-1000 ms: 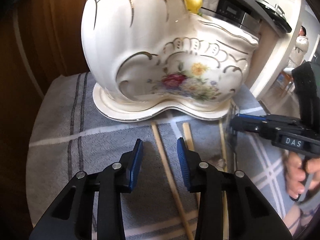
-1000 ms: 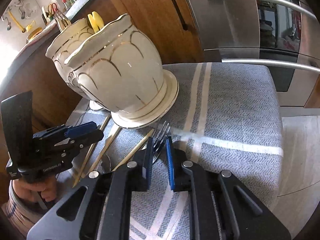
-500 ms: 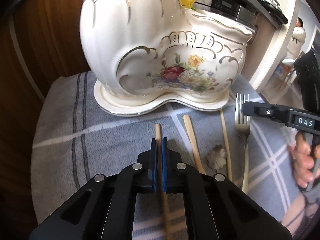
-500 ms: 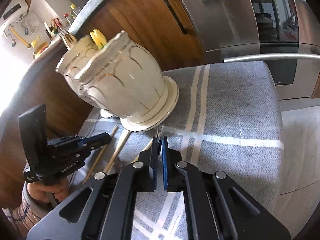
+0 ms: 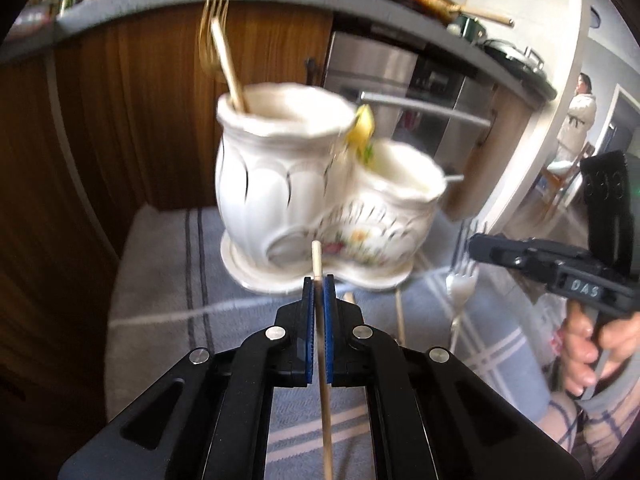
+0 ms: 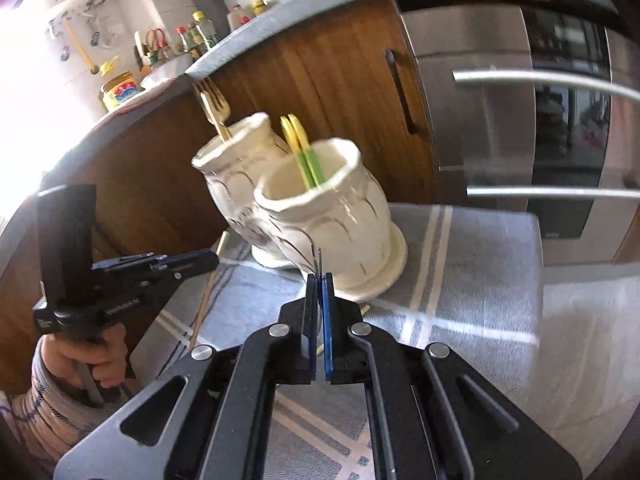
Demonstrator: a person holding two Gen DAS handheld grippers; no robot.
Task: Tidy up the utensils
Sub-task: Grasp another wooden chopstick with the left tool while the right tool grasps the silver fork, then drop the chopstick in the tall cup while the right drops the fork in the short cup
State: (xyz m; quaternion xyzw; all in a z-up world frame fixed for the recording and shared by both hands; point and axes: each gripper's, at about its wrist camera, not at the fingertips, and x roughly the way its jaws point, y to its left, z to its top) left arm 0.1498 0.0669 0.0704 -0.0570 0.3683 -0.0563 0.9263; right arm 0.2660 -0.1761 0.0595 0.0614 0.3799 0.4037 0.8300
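Clamping a chopstick (image 5: 316,258) and a fork (image 5: 460,284); gold fork (image 6: 214,110) already sitting in holder (image 6: 344,236), more chopsticks (image 5: 400,312) waiting.

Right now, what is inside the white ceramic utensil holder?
A gold fork stands in the taller cup of the holder; yellow-green utensils stand in the lower cup. Their lower ends and the cup bottoms are hidden.

txt: "DAS" | on: black plastic right gripper (image 5: 476,246), side label | other print on left gripper body unreadable, blurred
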